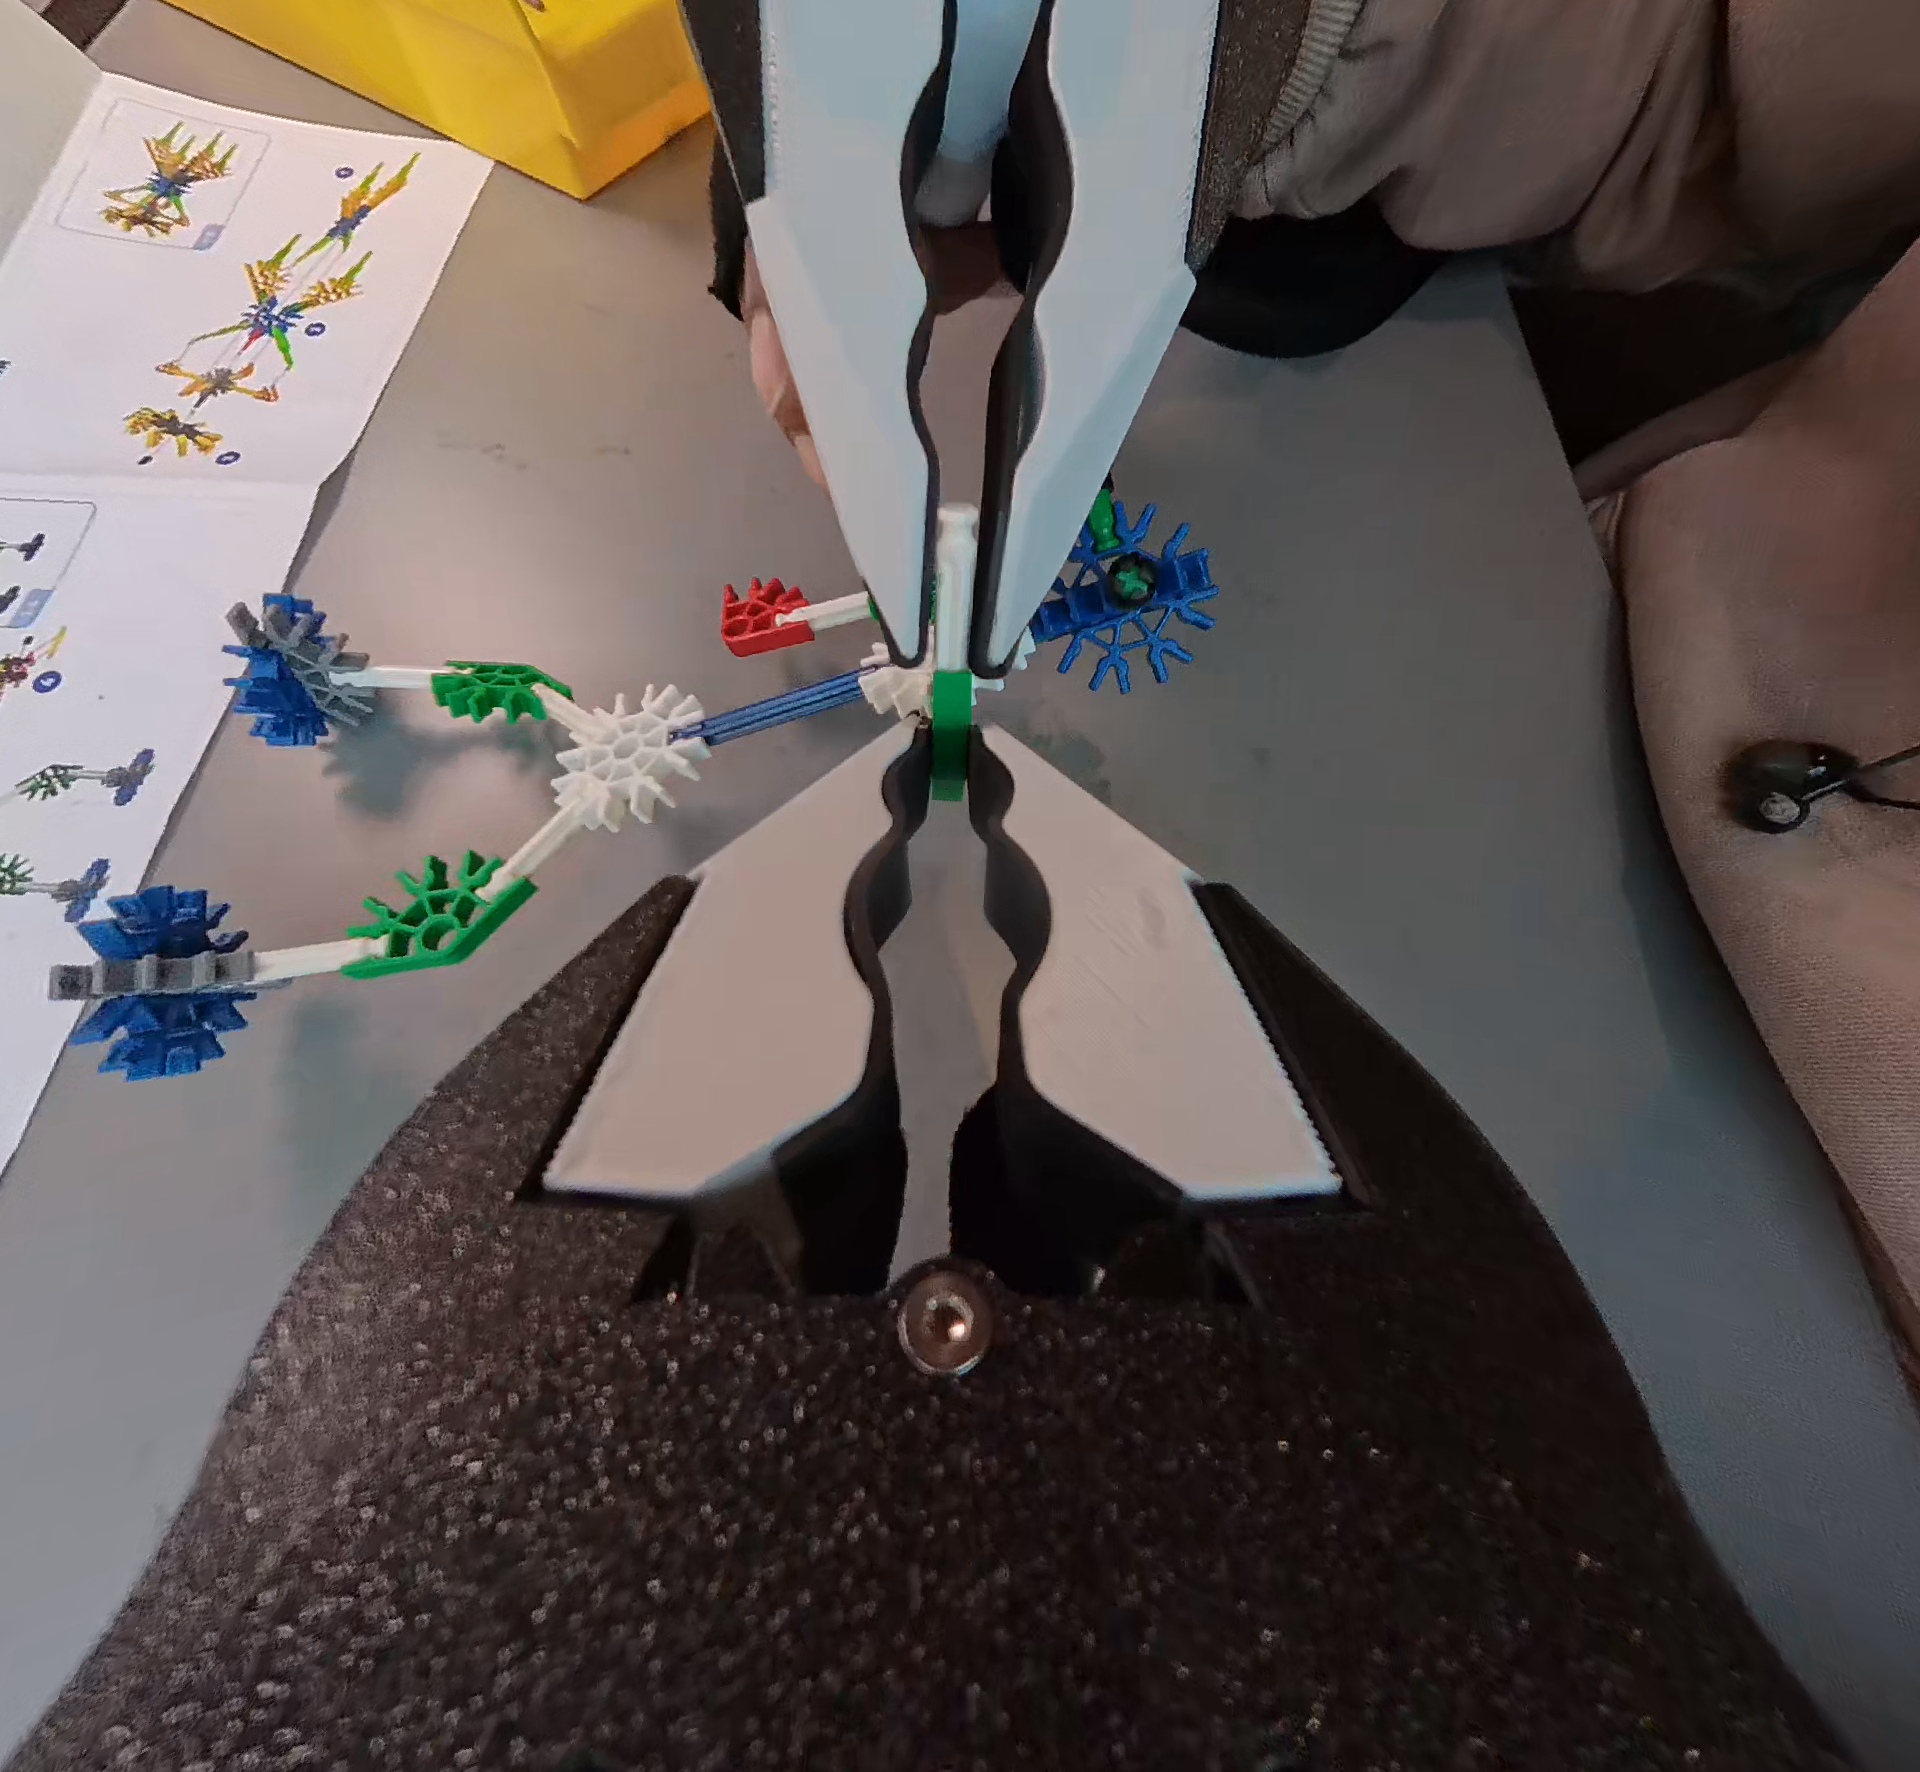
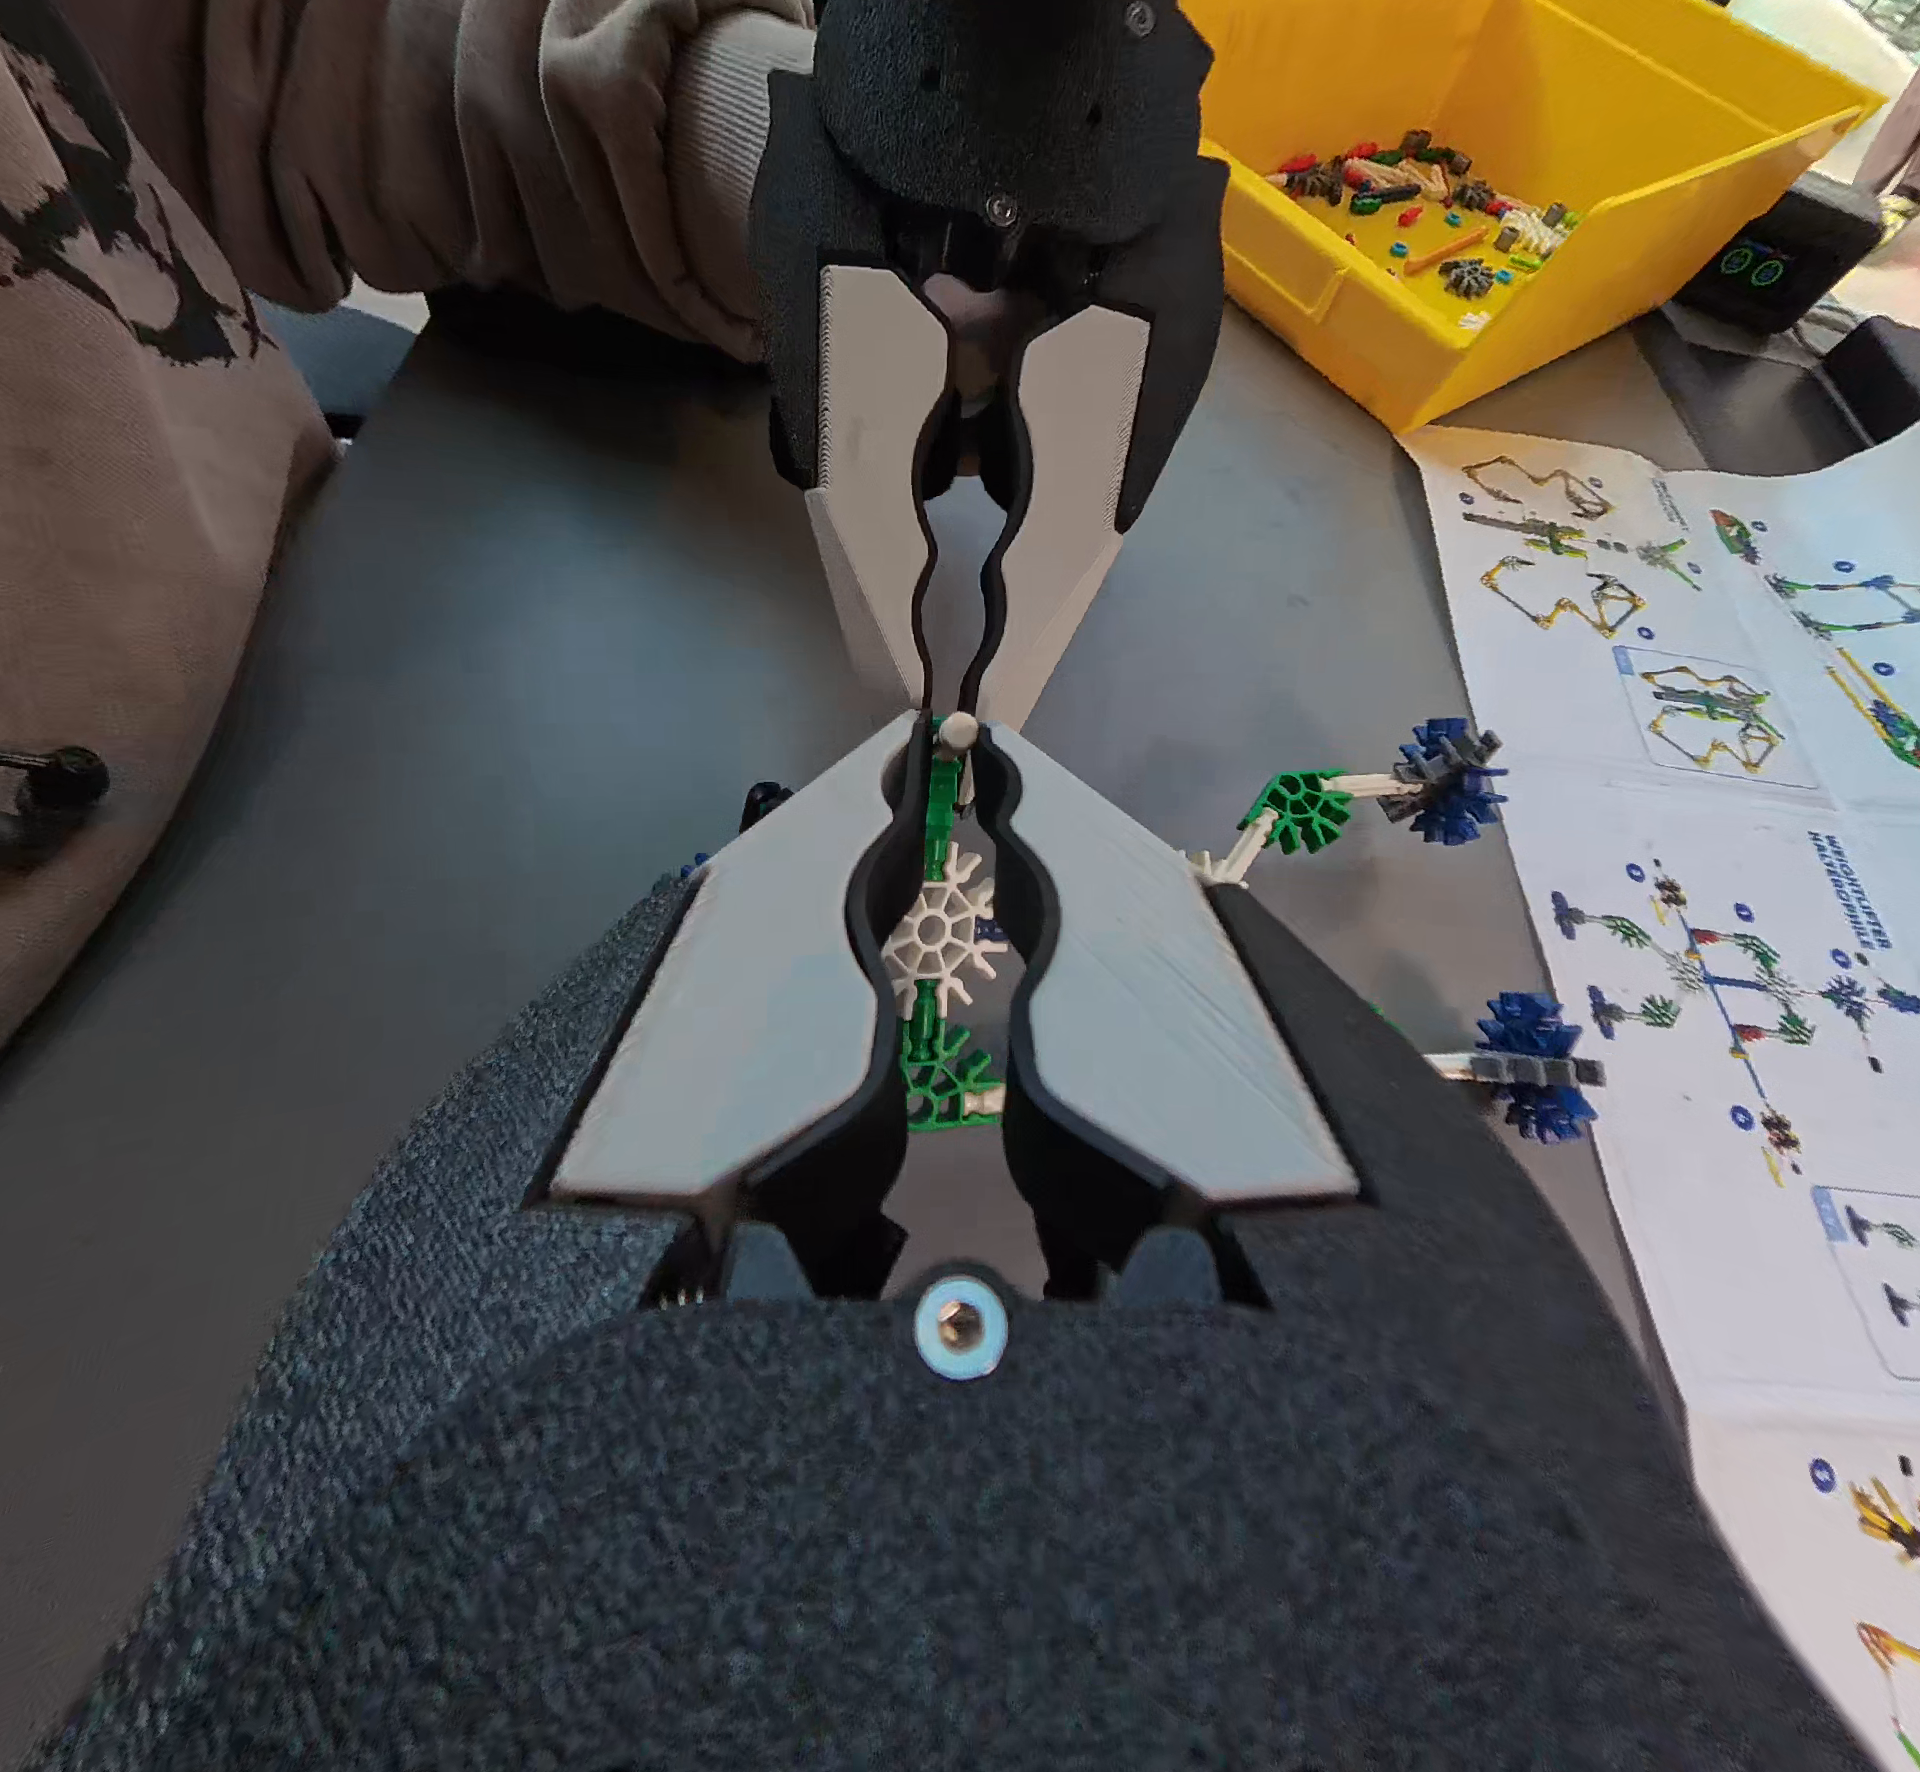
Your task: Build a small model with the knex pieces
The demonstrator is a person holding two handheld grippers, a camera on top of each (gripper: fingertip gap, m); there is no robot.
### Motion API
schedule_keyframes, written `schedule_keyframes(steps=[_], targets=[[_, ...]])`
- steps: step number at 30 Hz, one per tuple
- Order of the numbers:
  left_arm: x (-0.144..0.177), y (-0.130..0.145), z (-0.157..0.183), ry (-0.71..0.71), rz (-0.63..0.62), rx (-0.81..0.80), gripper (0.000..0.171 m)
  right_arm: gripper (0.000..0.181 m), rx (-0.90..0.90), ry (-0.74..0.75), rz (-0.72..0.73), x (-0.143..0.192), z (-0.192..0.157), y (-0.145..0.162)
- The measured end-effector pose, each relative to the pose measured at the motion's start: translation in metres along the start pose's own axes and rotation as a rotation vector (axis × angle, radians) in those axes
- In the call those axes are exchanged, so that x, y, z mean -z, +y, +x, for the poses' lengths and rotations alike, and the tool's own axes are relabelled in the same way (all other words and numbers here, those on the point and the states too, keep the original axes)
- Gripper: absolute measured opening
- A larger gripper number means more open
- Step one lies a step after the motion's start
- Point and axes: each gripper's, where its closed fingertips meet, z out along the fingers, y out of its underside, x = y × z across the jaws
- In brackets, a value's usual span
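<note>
- Left hand-held gripper [image 1: 943, 735]: fingers drawn close, tips pinched on a green clip piece [image 1: 948, 730] at the hub of a rod-and-connector toy model [image 1: 623, 756]; the model rests on the grey worktop [image 1: 520, 496].
- Right hand-held gripper [image 2: 951, 746]: fingers narrow, tips closed on a white rod [image 1: 954, 569] that stands up from the same hub; it meets the left one tip to tip (seen from the left wrist view, it comes in from directly ahead).
- To the left of the left gripper's tips: a blue rod [image 1: 779, 706] runs to a white snowflake connector [image 1: 629, 756]; two green connectors [image 1: 442, 917] and blue-and-grey wheels [image 1: 156, 979] branch off beyond it; a red connector [image 1: 764, 616] lies just left of the tips.
- To the right of those tips: a blue snowflake connector [image 1: 1127, 616], partly hidden behind the right gripper's finger.
- Far left: a printed instruction sheet [image 1: 187, 392] lies flat on the worktop; beyond it a yellow bin [image 2: 1507, 195] holds loose small parts.
- A sleeve [image 2: 468, 81] in beige fabric shows behind the left gripper.
</note>
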Motion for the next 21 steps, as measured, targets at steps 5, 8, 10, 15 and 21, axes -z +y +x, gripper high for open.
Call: schedule_keyframes(steps=[5, 8, 10, 15, 21], targets=[[-0.004, 0.008, 0.001, 0.009, -0.027, -0.017, 0.006, 0.004, 0.017, -0.023, -0.065, -0.003, -0.005, 0.008], [0.003, -0.005, -0.009, -0.006, 0.084, 0.052, 0.007, 0.004, -0.106, 0.005, 0.035, 0.003, 0.009, -0.003], [0.01, -0.018, -0.02, -0.033, 0.193, 0.123, 0.011, 0.004, -0.212, 0.037, 0.148, 0.01, 0.023, -0.014], [0.02, -0.048, -0.022, -0.001, 0.41, 0.226, 0.012, 0.003, -0.39, 0.016, 0.366, 0.014, 0.032, -0.032], [0.035, -0.055, 0.004, 0.135, 0.41, 0.124, 0.006, 0.004, -0.427, -0.188, 0.471, 0.018, 0.009, -0.052]])
